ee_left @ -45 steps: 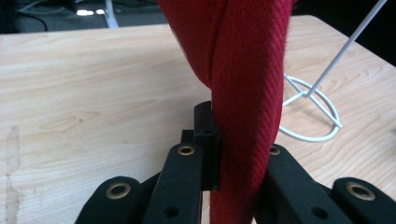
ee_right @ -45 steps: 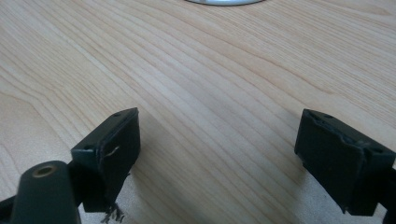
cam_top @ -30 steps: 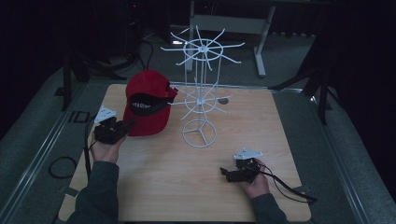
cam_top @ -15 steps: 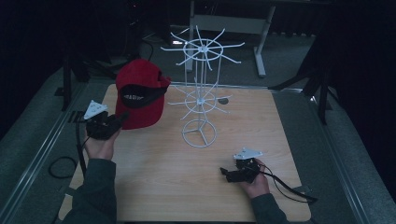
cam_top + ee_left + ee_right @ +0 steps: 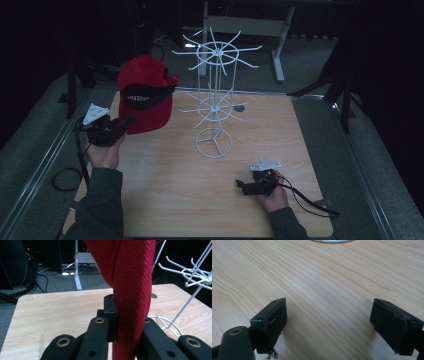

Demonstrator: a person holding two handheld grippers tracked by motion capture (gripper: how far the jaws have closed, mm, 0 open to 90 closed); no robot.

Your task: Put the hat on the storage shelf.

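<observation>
A red cap (image 5: 146, 93) with a black inner band hangs in the air over the table's far left corner. My left gripper (image 5: 120, 124) is shut on the cap's lower edge. In the left gripper view the red fabric (image 5: 132, 290) is pinched between the two black jaws. A white wire display stand (image 5: 215, 95) with spoke hooks rises from the middle of the wooden table (image 5: 165, 200). My right gripper (image 5: 241, 186) rests low near the front right of the table. It stands open over bare wood (image 5: 329, 315), and nothing sits between its jaws.
The stand's round base (image 5: 213, 143) sits on the table centre, its hooks (image 5: 195, 275) spreading close to the cap's right. A cable (image 5: 310, 202) trails from the right gripper to the table's front right edge. Dark floor and a desk frame (image 5: 245, 25) lie beyond.
My left gripper has lifted the cap off the table and carried it up and to the left. The right gripper has stayed where it was.
</observation>
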